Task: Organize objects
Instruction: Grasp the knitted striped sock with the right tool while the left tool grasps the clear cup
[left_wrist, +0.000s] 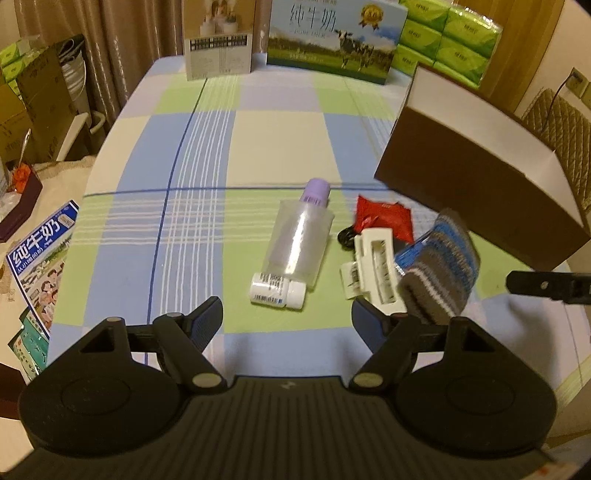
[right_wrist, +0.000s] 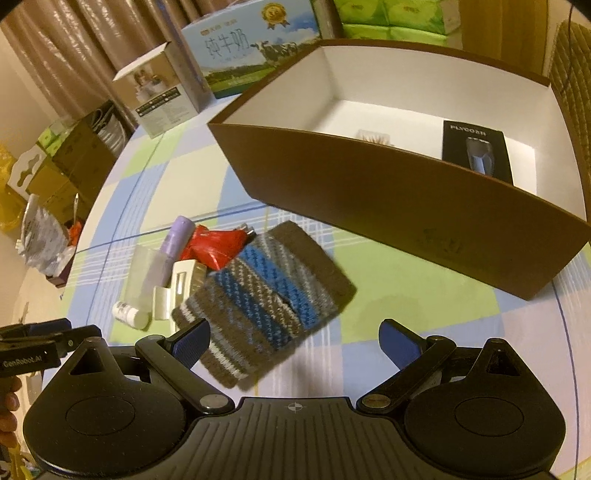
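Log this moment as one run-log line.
left gripper: open, empty | right gripper: open, above striped sock | brown box: holds black carton | bottle: on table

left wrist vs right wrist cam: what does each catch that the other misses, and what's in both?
Left wrist only: a black coiled item beside the red packet, and a milk carton at the table's left edge.

Right wrist only: the brown box's white inside, holding a black shaver package and a small pack I can't identify.

Both: brown box, striped knitted item, red packet, white hair claw clip, clear tube with purple cap, small white bottle, checked tablecloth. Both grippers are open and empty.
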